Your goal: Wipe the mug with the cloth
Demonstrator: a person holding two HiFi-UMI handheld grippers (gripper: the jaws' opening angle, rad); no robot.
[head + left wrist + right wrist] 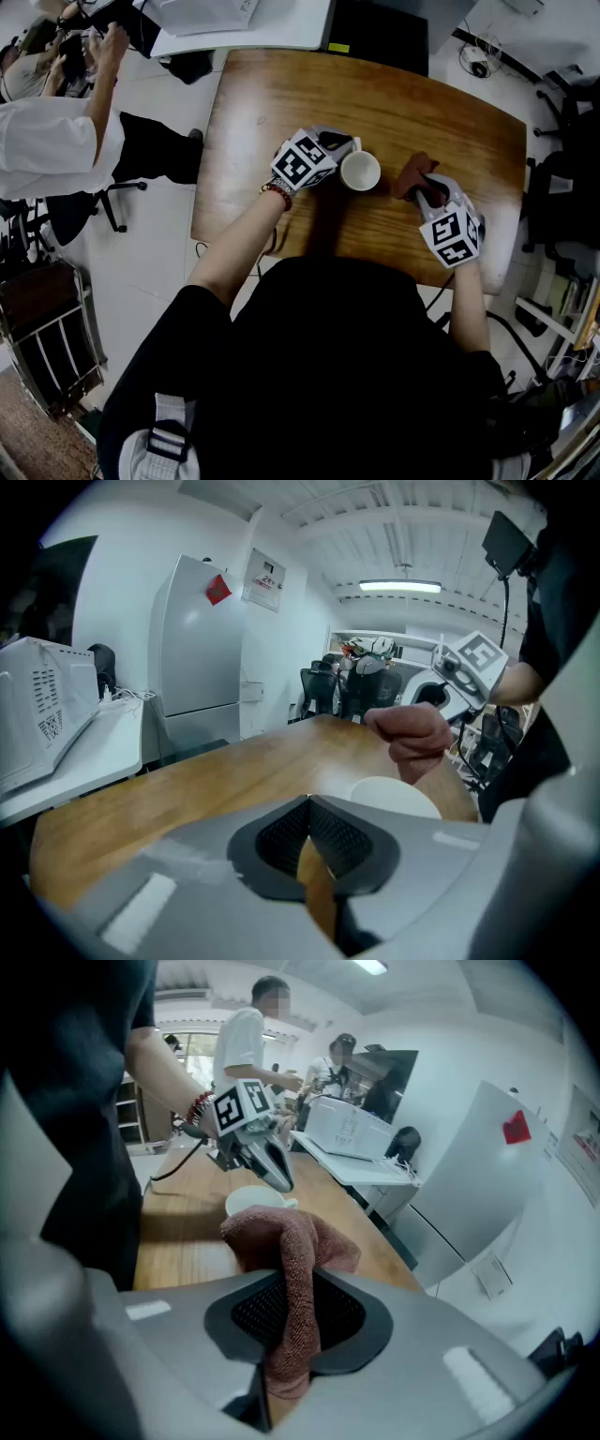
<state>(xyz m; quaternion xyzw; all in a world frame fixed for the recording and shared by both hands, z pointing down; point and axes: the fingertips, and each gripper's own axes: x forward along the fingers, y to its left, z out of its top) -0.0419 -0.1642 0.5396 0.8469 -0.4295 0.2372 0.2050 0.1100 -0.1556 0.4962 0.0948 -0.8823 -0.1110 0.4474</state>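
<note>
A white mug (pixel 360 171) stands upright near the middle of the wooden table (pixel 281 94). My left gripper (pixel 345 145) is just left of the mug, its tips down by the mug's rim, jaws shut with nothing seen between them. In the left gripper view the mug (pixel 394 794) shows to the right, behind the closed jaws (pixel 307 803). My right gripper (pixel 424 186) is a little right of the mug, shut on a reddish-brown cloth (pixel 411 176). The cloth (pixel 286 1241) hangs bunched from its jaws (pixel 286 1283), with the mug (pixel 253 1201) and left gripper (pixel 279 1180) beyond.
A person in white (pixel 47 141) stands off the table's left edge beside an office chair (pixel 75 211). A white desk (pixel 244 28) lies beyond the far edge. A white fridge (pixel 197 658) stands by the wall. Bare wood surrounds the mug.
</note>
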